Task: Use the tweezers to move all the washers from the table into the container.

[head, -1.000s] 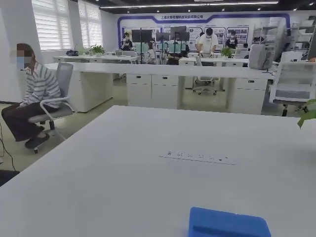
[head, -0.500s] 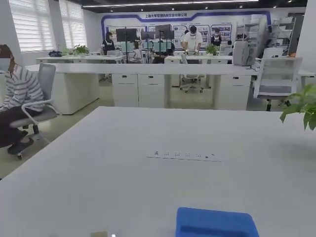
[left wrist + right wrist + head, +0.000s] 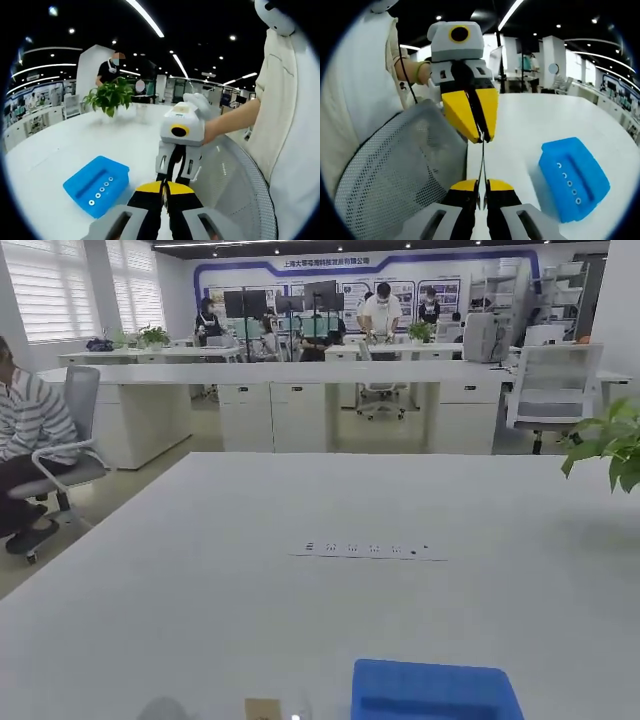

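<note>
Where the two grippers meet tip to tip, the tweezers (image 3: 481,165) run as a thin metal strip between them. The left gripper (image 3: 481,136) has its yellow jaws clenched on the far end. The right gripper (image 3: 480,189) has its jaws pinched on the near end.

The washers (image 3: 568,182) lie in a single row along the groove of the blue container (image 3: 580,165). The container rests on the white table (image 3: 520,130), right of the tweezers in the right gripper view and apart from both grippers. In the left gripper view it lies left of the jaws, with the washers in line along it. In the head view the container sits at the near edge of the table, a little right of centre.

Just beside the grippers is a mesh chair back (image 3: 395,170), and the person's pale shirt (image 3: 280,125) is next to it. Farther out on the table, a row of sockets (image 3: 368,550) is set into the top, and a plant (image 3: 608,440) leans in from the right. Beyond the table stand white benches (image 3: 300,375). A person in a striped top (image 3: 30,420) sits on a chair at the far left, and several people stand by the far wall.
</note>
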Motion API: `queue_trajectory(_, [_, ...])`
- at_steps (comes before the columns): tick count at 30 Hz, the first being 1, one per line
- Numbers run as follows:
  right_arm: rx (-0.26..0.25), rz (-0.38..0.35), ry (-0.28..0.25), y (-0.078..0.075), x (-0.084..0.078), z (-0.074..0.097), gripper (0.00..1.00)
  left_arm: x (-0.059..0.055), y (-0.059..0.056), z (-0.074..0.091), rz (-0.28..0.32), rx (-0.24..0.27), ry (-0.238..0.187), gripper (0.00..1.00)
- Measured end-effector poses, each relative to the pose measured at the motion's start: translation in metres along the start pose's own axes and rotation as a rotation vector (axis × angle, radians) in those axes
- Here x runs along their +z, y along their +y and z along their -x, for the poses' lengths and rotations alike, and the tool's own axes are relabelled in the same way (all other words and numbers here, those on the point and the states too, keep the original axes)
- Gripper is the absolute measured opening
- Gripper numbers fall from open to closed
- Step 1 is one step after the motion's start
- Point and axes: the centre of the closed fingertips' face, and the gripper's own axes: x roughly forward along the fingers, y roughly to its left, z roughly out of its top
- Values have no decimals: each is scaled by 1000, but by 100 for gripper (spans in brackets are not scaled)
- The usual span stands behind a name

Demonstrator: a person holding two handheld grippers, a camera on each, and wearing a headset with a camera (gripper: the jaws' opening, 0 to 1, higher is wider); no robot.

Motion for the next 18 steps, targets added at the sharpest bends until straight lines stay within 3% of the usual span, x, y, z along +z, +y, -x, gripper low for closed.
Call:
queue_trajectory(2, [-5,38,38,-3,-5,0,3,-9,2,1,7,-19,53,0])
queue_trajectory(7, [-15,103,115,-10,-13,-1,3,-15,7,0,-70,-23,98,0])
queue_trajectory(10, [-6,119,130,-11,-14,-3,3,-15,7,-4,-58,-38,104,7])
queue_trajectory(12, [-6,130,140,-11,-16,-4,3,-20,5,-5,-81,-52,133,0])
queue_trajectory(15, [-12,136,164,-14,-22,-5,3,-28,5,-8,-115,-49,175,0])
queue_trajectory(17, [-25,125,179,-17,-26,-6,4,-36,7,-7,-128,-41,217,0])
queue_trajectory(18, [-46,122,198,-22,-32,-6,5,-46,11,-6,-142,-30,269,0])
